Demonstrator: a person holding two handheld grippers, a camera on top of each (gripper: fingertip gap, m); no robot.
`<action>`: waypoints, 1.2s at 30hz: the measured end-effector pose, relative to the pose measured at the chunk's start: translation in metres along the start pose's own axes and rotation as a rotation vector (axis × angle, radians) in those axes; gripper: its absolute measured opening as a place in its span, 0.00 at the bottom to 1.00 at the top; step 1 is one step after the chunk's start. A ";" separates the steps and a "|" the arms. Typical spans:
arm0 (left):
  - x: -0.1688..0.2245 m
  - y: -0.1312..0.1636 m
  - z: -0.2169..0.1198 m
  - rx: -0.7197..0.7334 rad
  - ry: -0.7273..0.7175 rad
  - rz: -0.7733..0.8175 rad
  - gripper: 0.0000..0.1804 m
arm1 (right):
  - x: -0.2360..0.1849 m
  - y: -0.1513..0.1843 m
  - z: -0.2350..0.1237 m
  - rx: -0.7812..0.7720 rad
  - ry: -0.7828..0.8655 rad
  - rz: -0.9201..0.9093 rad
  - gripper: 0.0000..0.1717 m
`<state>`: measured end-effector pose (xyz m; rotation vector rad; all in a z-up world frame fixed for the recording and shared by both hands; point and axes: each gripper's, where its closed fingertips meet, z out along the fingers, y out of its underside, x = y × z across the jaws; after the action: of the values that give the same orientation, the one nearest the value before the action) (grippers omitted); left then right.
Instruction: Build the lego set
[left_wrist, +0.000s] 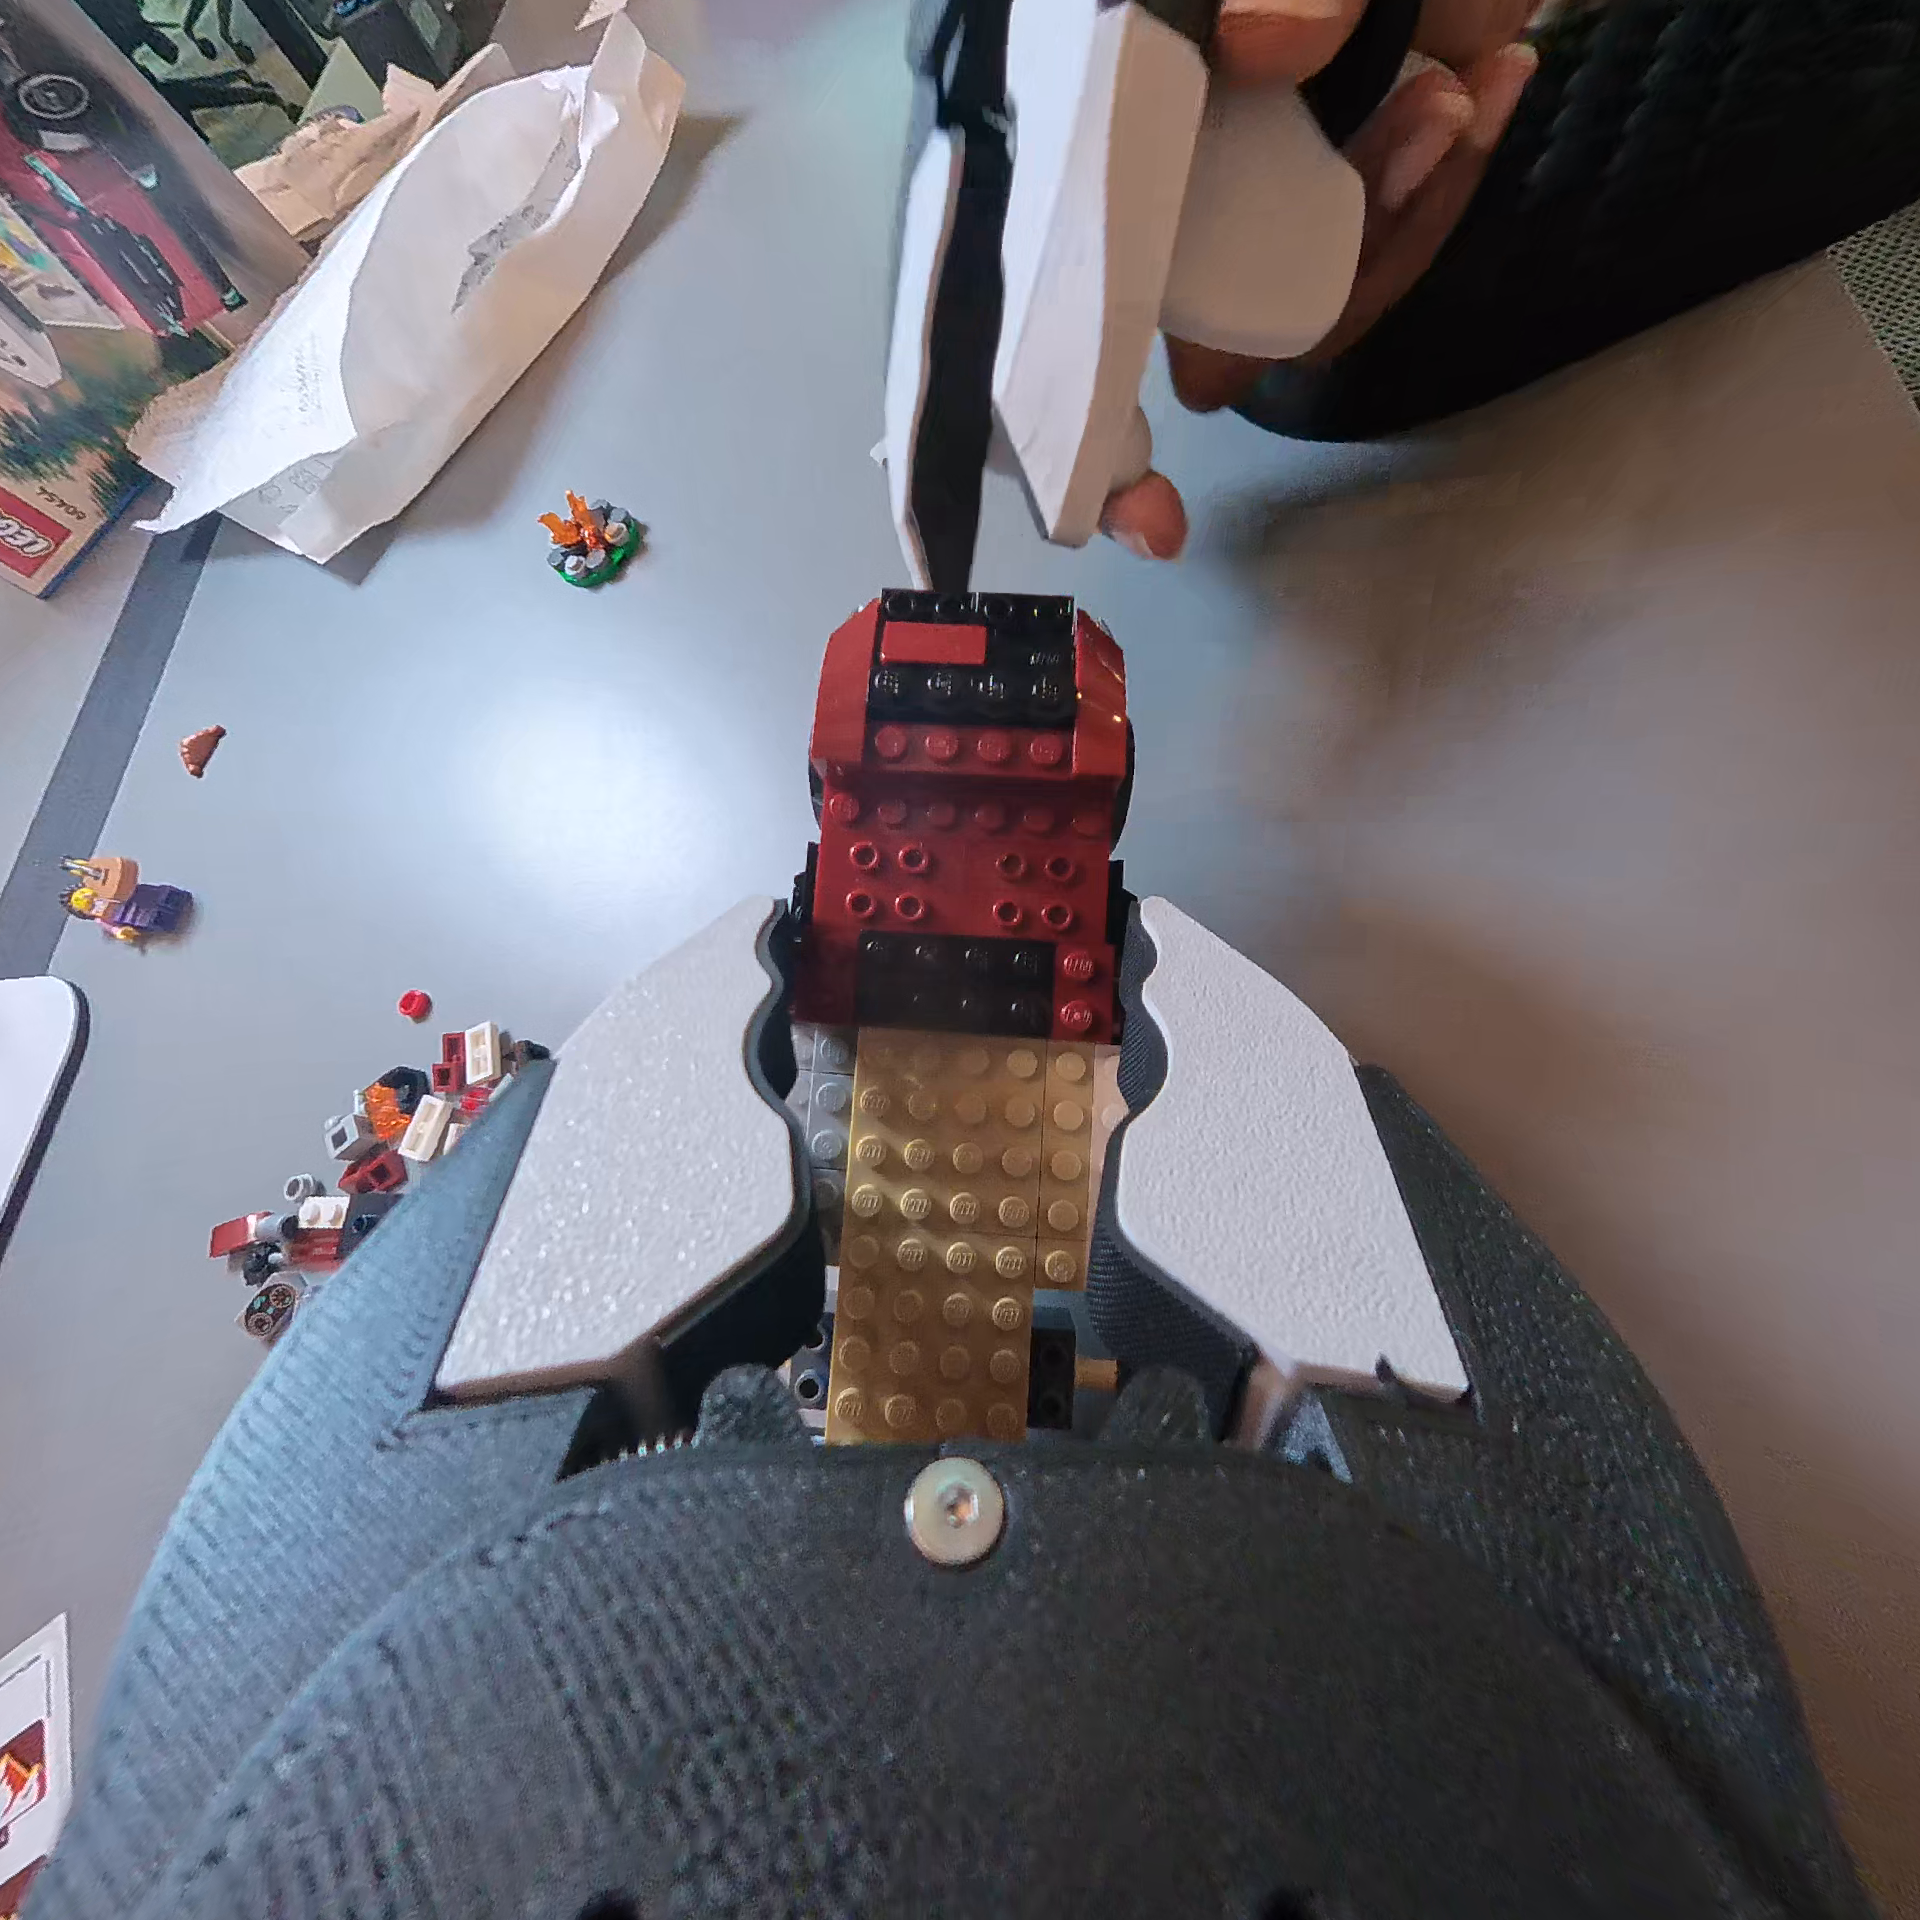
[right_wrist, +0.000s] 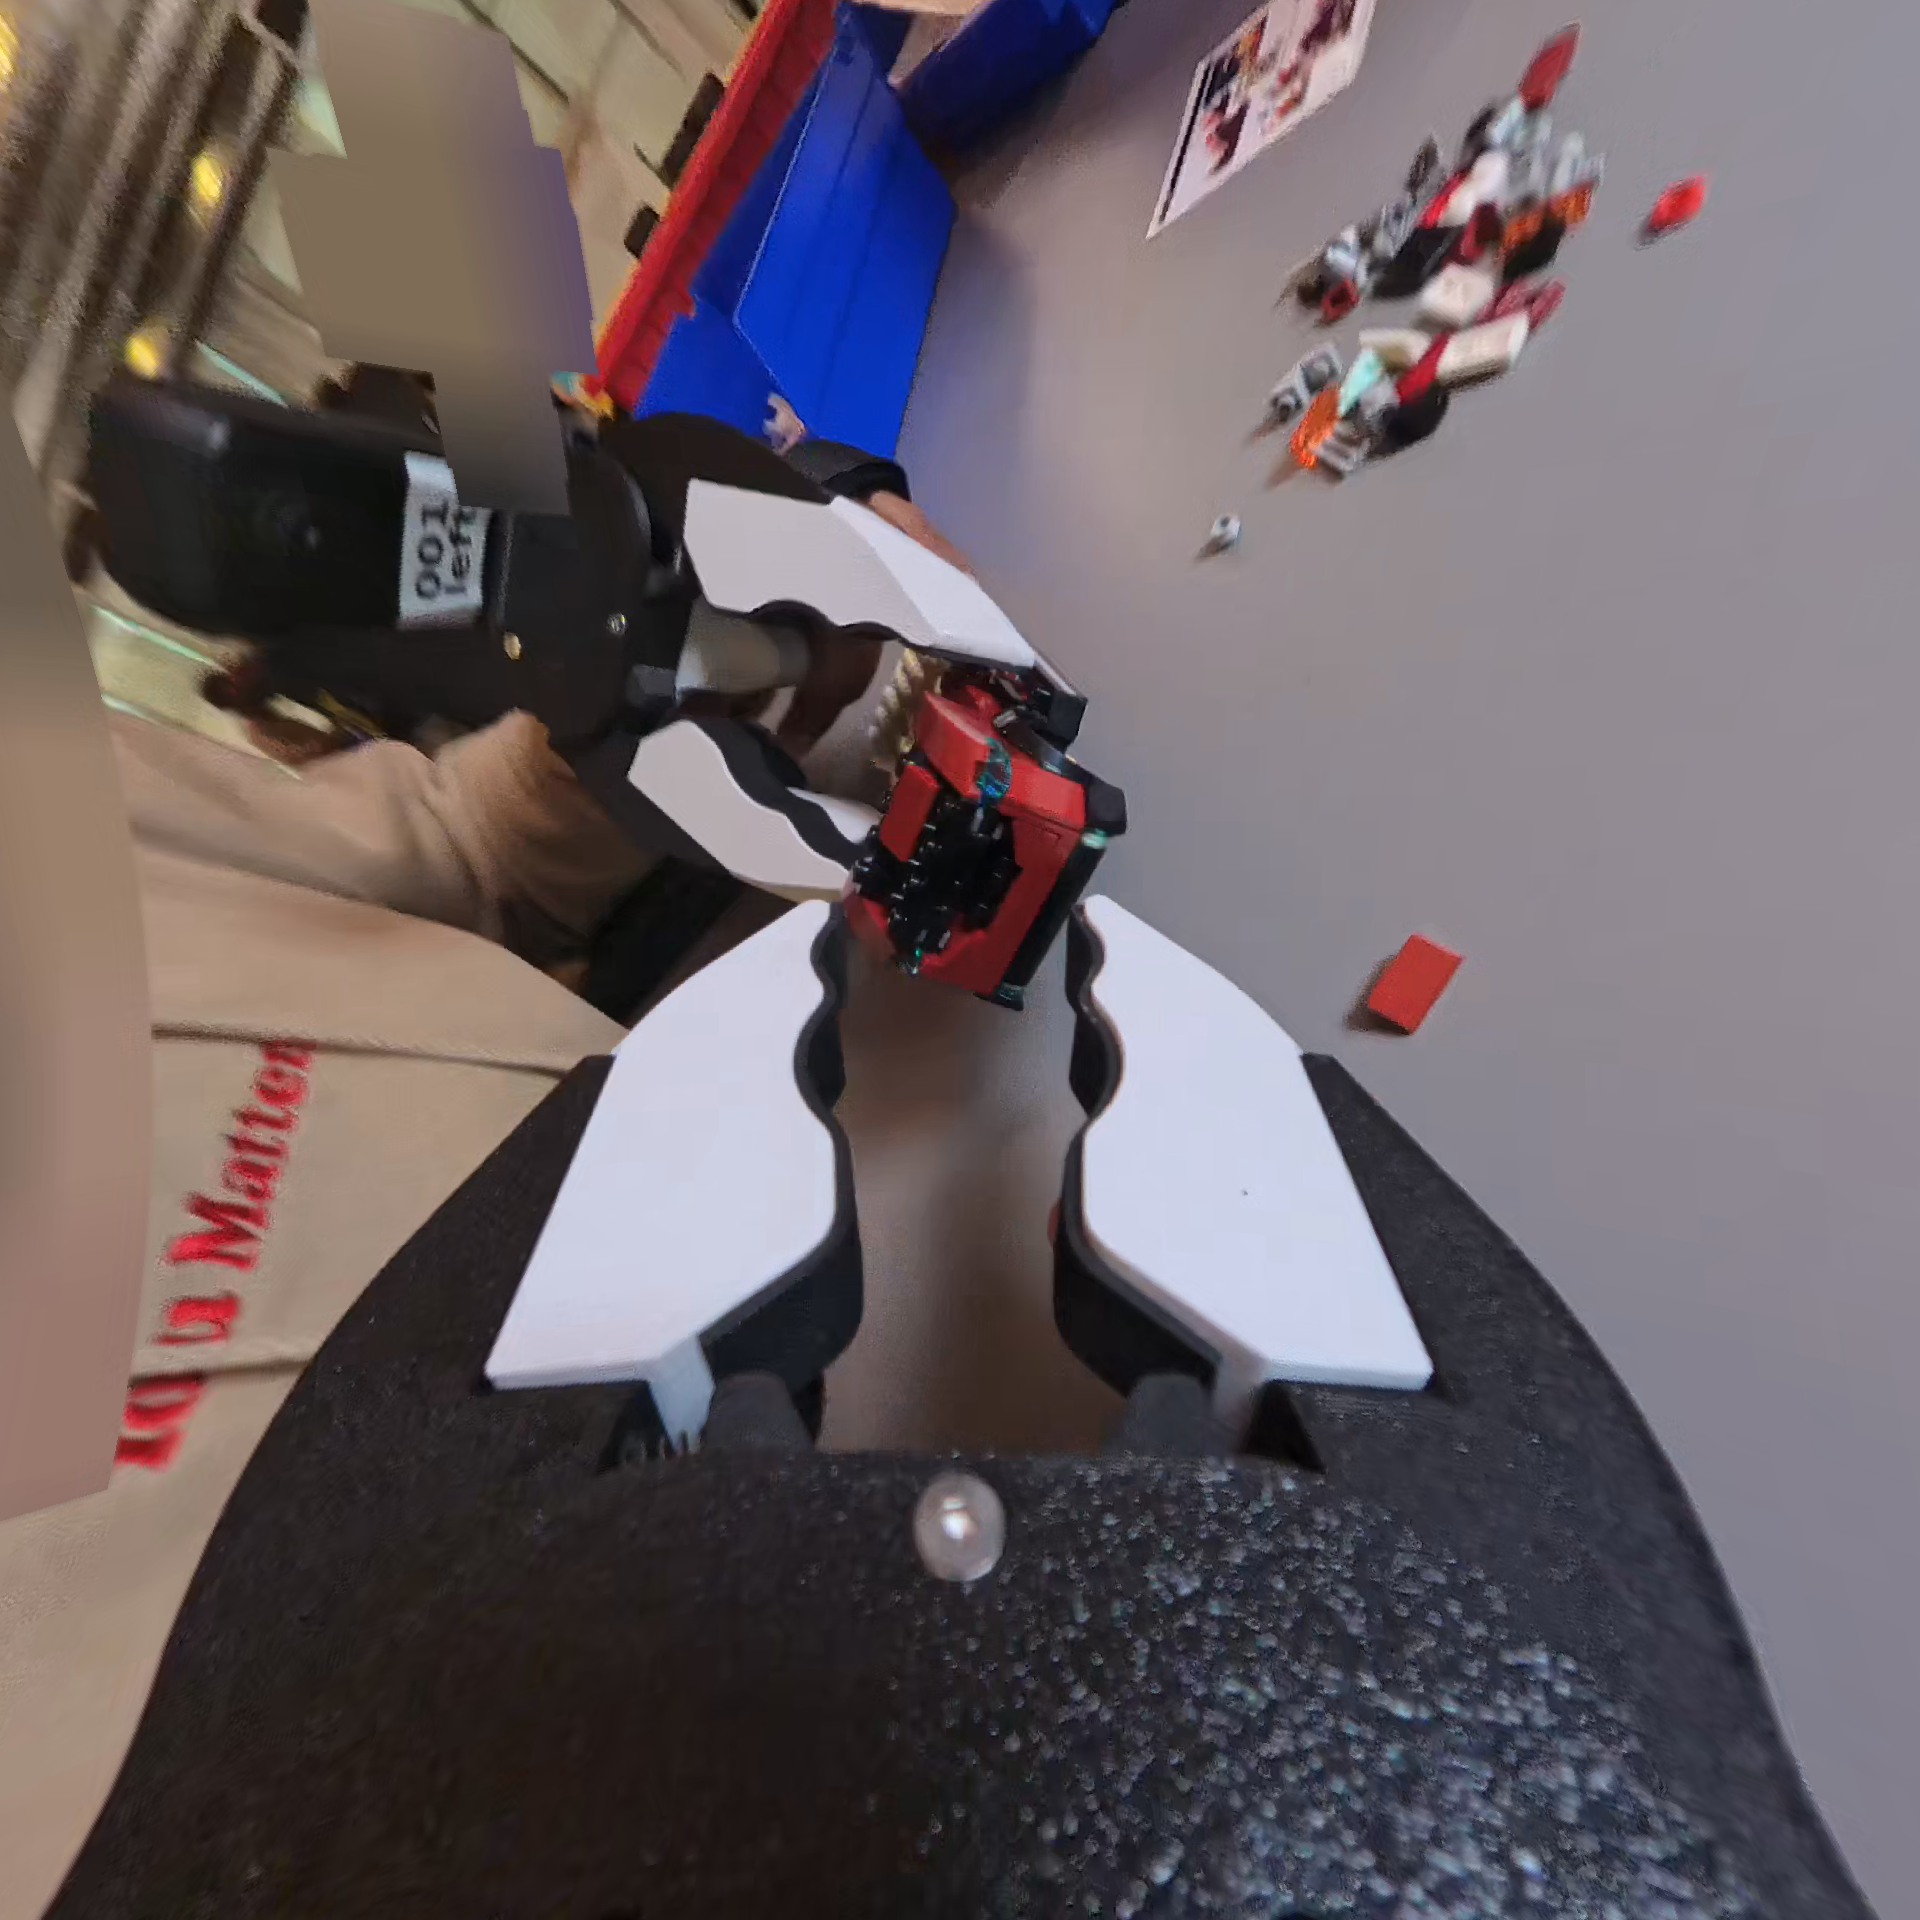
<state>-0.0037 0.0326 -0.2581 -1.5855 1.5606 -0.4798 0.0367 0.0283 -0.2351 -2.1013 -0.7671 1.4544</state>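
Probably an office: grey table (left_wrist: 644, 727), toy-brick box (left_wrist: 94, 343), loose bricks (left_wrist: 405, 1132)

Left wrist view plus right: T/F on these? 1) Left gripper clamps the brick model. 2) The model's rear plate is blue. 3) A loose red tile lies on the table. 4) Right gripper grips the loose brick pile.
1) True: the left gripper is shut on the dark red and black brick model.
2) False: the rear plate is tan.
3) True: red tile on the grey table.
4) False: the right gripper is open at the model's front; the loose brick pile lies apart.
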 end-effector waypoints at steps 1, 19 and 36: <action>0.001 0.001 0.000 -0.008 0.008 0.000 0.34 | -0.001 -0.001 -0.003 -0.014 0.037 -0.132 0.23; 0.017 0.024 0.013 -0.181 0.199 -0.058 0.34 | 0.012 0.016 0.025 -0.256 0.148 -0.792 0.12; 0.016 0.026 0.012 -0.172 0.198 -0.071 0.34 | 0.012 0.020 0.027 -0.281 0.103 -0.788 0.10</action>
<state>-0.0082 0.0239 -0.2891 -1.7727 1.7377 -0.5687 0.0182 0.0232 -0.2654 -1.7037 -1.5938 0.8318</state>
